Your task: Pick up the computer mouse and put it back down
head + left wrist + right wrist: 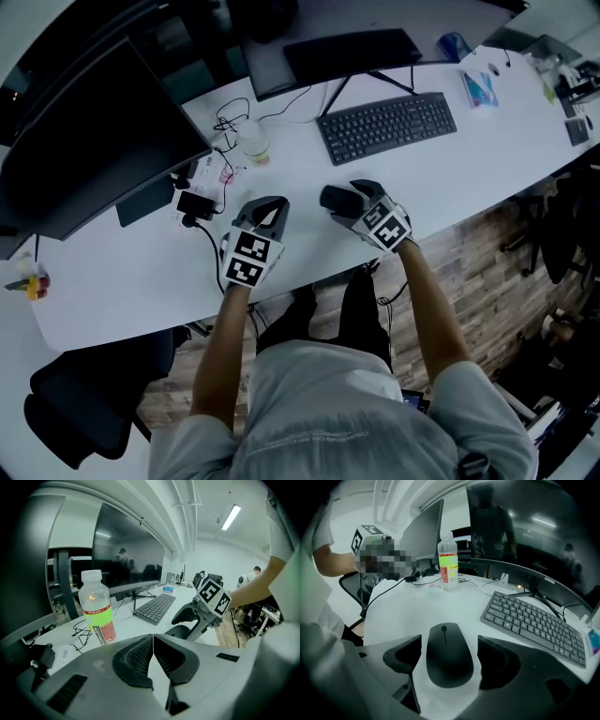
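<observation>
The black computer mouse (449,654) lies flat on the white desk (122,272), just in front of the keyboard's left end. My right gripper (450,643) stands open around the mouse, one jaw on each side, with a strip of desk showing between each jaw and the mouse. In the head view the mouse (330,198) pokes out to the left of the right gripper (349,201). My left gripper (271,210) rests on the desk a short way left of the mouse. Its jaws are shut tip to tip (153,637) with nothing between them.
A black keyboard (387,125) lies behind the mouse. A clear bottle (97,609) with a green and red label stands at the back left. Cables and a power adapter (197,202) lie left of the left gripper. Large dark monitors (94,141) line the back. The desk's front edge is under the grippers.
</observation>
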Motion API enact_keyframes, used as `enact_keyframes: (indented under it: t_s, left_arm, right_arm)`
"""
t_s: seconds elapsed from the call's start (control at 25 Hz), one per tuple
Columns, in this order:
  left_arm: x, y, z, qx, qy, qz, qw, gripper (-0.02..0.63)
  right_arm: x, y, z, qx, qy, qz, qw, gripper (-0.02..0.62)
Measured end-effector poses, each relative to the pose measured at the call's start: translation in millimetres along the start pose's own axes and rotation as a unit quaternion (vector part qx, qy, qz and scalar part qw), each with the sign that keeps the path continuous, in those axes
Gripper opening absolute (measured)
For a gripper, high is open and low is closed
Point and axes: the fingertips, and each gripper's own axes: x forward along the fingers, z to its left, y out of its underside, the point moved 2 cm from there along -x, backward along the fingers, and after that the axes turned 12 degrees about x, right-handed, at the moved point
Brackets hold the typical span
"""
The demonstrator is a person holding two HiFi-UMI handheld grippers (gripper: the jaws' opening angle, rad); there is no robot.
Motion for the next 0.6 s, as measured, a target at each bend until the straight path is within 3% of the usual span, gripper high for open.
enact_keyframes:
  t_s: [0.2,0.6]
  left_arm:
    - [4.2,2.8,1.9,-0.002,0.004,0.005,1.0,0.013]
    - [6.2,-4.3,2.7,0.004,0.0,0.001,1.0,0.014]
  right_arm:
    - [15.2,1.8,1.7,0.004,-0.031,-0.016,0.999,0.346]
    - [17.4,4.1,2.2,-0.028,-0.031,-0.05,0.998,0.304]
